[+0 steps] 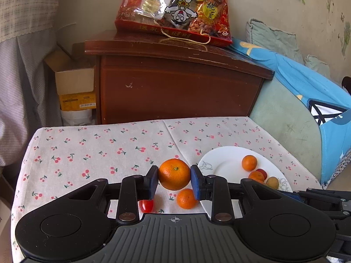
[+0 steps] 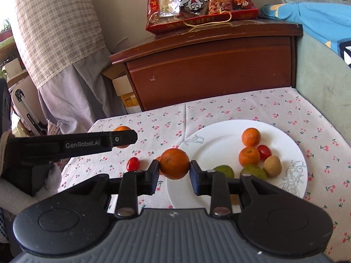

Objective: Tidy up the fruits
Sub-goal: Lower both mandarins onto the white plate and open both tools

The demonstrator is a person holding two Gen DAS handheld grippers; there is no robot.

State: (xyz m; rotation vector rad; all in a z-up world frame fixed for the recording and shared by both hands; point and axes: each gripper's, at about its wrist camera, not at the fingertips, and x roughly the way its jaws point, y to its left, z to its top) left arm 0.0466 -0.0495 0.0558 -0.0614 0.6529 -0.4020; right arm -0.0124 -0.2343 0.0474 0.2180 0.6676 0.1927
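My left gripper (image 1: 174, 179) is shut on a tangerine (image 1: 174, 174), held just above the cherry-print cloth. Under it on the cloth lie a smaller tangerine (image 1: 186, 198) and a cherry tomato (image 1: 146, 205). My right gripper (image 2: 174, 173) is shut on another tangerine (image 2: 174, 164), at the left rim of the white plate (image 2: 219, 129). The plate holds two tangerines (image 2: 251, 137), a cherry tomato (image 2: 264, 152), a brown kiwi (image 2: 272, 166) and two green fruits (image 2: 253, 172). In the right wrist view the left gripper (image 2: 122, 139) shows side-on at the left, half hiding its tangerine (image 2: 121, 129).
A dark wooden cabinet (image 1: 175, 83) stands behind the table, with a red snack bag (image 1: 175, 6) on top. A cardboard box (image 1: 74, 83) sits to its left. A blue and green sofa (image 1: 296, 109) borders the table's right edge. Another cherry tomato (image 2: 133, 164) lies on the cloth.
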